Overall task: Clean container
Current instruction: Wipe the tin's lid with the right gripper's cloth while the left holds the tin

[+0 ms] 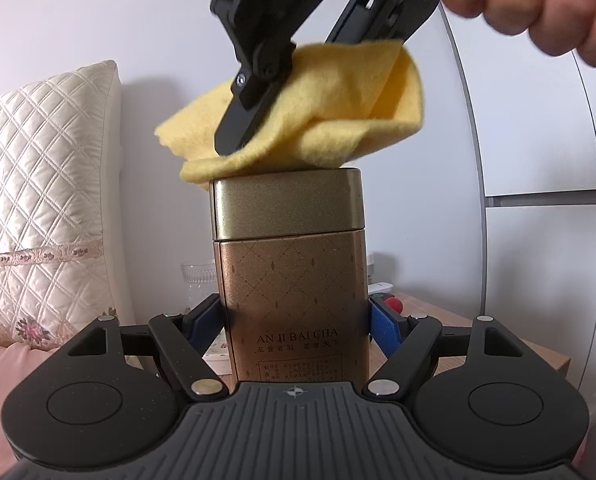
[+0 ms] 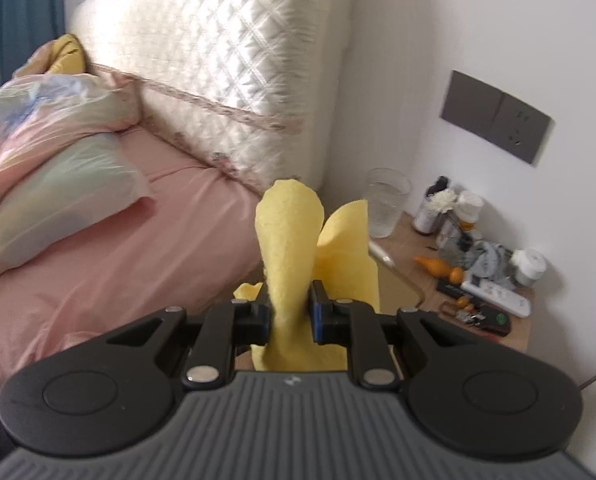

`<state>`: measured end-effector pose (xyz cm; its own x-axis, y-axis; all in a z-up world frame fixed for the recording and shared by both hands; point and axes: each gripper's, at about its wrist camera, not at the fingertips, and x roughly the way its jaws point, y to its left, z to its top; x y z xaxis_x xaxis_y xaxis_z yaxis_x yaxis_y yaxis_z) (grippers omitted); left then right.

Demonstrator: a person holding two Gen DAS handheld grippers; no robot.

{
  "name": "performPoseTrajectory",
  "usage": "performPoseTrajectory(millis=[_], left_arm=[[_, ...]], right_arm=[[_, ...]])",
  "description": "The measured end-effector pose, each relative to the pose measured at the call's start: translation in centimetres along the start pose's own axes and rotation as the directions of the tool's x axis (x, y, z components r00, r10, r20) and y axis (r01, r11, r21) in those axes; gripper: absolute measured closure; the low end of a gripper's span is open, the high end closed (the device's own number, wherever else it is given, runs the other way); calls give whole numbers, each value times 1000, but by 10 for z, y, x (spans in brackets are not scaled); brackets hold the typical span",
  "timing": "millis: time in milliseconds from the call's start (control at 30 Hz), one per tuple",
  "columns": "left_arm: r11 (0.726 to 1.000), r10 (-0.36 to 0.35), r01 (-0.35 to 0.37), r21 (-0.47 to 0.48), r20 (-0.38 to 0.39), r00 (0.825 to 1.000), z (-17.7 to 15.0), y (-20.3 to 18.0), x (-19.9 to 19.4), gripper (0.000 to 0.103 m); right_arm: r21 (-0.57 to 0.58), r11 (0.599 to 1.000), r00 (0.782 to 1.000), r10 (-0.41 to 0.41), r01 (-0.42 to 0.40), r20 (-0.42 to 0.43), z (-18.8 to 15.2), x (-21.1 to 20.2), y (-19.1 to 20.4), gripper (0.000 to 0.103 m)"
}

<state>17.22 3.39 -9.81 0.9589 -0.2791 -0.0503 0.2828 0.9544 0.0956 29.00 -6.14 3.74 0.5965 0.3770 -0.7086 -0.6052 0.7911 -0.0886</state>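
Note:
A tall gold tea tin (image 1: 293, 280) with a lighter gold lid stands upright in the left wrist view. My left gripper (image 1: 298, 324) is shut on the tin's lower body, blue pads against both sides. My right gripper (image 1: 233, 148) comes down from above, shut on a yellow cloth (image 1: 298, 120) that rests on the lid's top. In the right wrist view the right gripper (image 2: 290, 314) pinches the yellow cloth (image 2: 289, 240), which folds upward between the fingers. The tin is hidden under the cloth there.
A wooden nightstand (image 2: 414, 276) holds a clear glass (image 2: 386, 204), bottles, a white remote (image 2: 494, 294) and small clutter. A quilted cream headboard (image 2: 217, 60) and a pink bed (image 2: 137, 220) with pillows lie to the left. A wall socket panel (image 2: 498, 116) is on the white wall.

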Motion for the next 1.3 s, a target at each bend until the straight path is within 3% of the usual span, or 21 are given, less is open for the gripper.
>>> performPoseTrajectory(millis=[633, 800, 1300], left_arm=[[1000, 11, -11, 6, 0, 1000, 1, -1, 1, 23], [1000, 12, -12, 4, -5, 1000, 2, -1, 1, 23], [999, 35, -35, -2, -8, 999, 5, -6, 5, 23]], right_arm=[[29, 1000, 999, -3, 2, 32, -5, 2, -24, 84], [38, 997, 997, 67, -68, 27, -10, -11, -8, 84], [33, 999, 997, 25, -28, 68, -10, -3, -24, 84]])
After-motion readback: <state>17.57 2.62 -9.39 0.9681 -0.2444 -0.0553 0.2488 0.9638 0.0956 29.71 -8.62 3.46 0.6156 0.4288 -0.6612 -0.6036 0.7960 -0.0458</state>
